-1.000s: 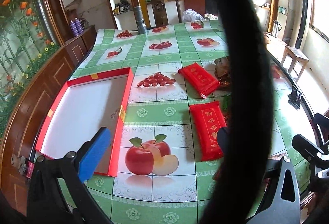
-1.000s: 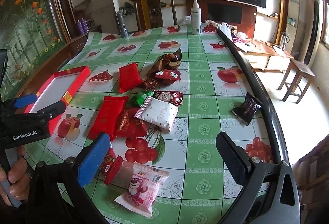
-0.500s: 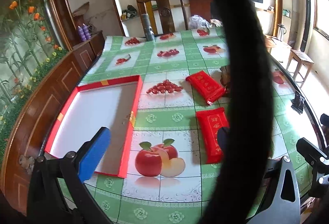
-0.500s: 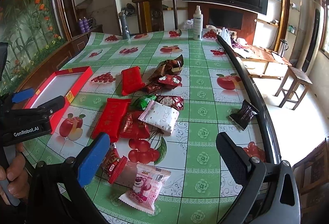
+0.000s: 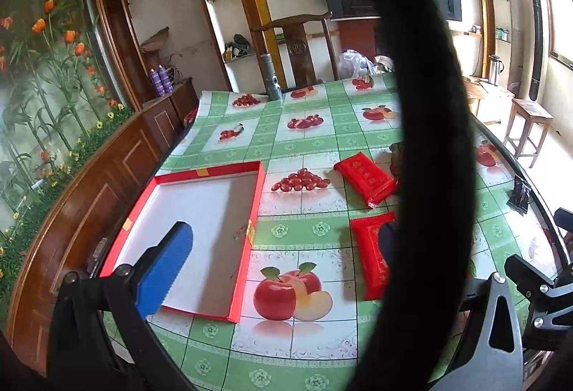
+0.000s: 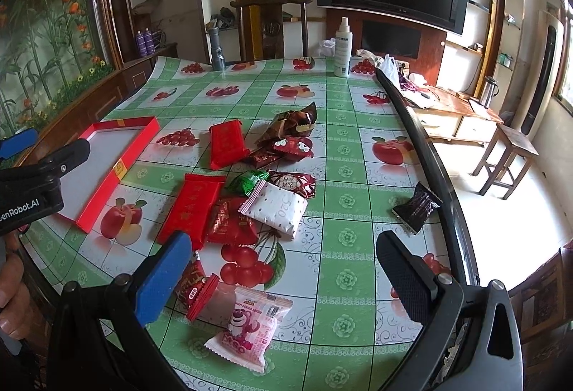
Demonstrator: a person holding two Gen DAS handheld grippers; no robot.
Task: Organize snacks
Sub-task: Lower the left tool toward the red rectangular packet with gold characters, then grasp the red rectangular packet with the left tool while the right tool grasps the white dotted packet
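A shallow red box (image 5: 200,222) with a white floor lies on the table's left side; it also shows in the right wrist view (image 6: 107,154). Several snack packs lie in a loose pile mid-table: two red packs (image 6: 225,143) (image 6: 189,208), a white dotted pack (image 6: 275,208), a green pack (image 6: 247,181), dark brown packs (image 6: 290,125), and a pink bear pack (image 6: 250,330) at the front. A dark pack (image 6: 415,208) lies alone by the right edge. My left gripper (image 5: 283,262) is open and empty above the box's near corner. My right gripper (image 6: 286,280) is open and empty above the front packs.
A thick black cable (image 5: 429,140) hangs across the left wrist view and hides part of the pile. A white spray bottle (image 6: 342,48) and a grey flashlight (image 6: 216,48) stand at the far edge, before a wooden chair (image 6: 272,29). A wooden stool (image 6: 508,158) stands to the right.
Both grippers have drawn back and risen a little, so the table looks farther away. Nothing on the table has moved, and both grippers stay open.
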